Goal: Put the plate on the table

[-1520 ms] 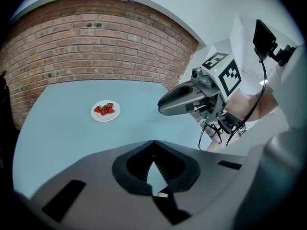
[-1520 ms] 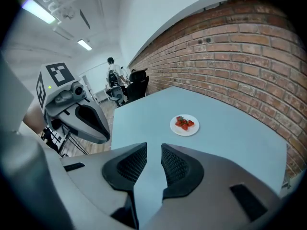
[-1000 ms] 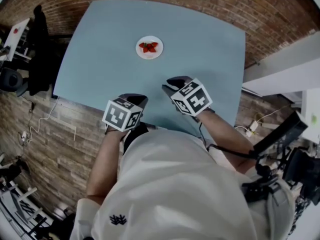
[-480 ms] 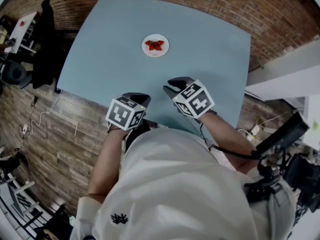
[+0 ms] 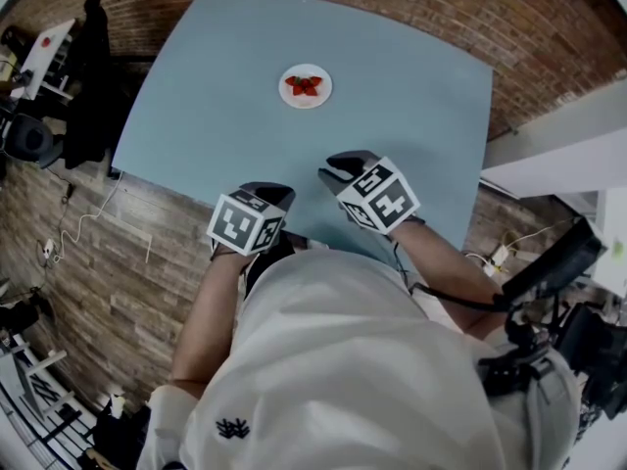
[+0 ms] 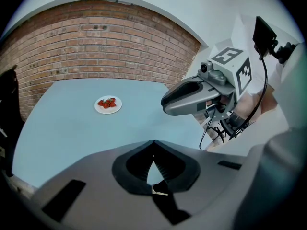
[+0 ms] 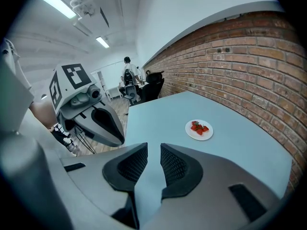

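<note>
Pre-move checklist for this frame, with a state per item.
1. Plate on table: ok. The plate lies flat on the table, well in from every edge.
2. Load on plate: ok. The strawberries sit near its middle, none off the rim.
3. Left gripper empty: ok. The left gripper has its jaws together with nothing between them.
4. Right gripper empty: ok. The right gripper has its jaws slightly apart, with only tabletop showing between them.
5. Grippers off the plate: ok. Both hover at the table's near edge, apart from the plate.
6. Plate held by anything: no, it is not held.
</note>
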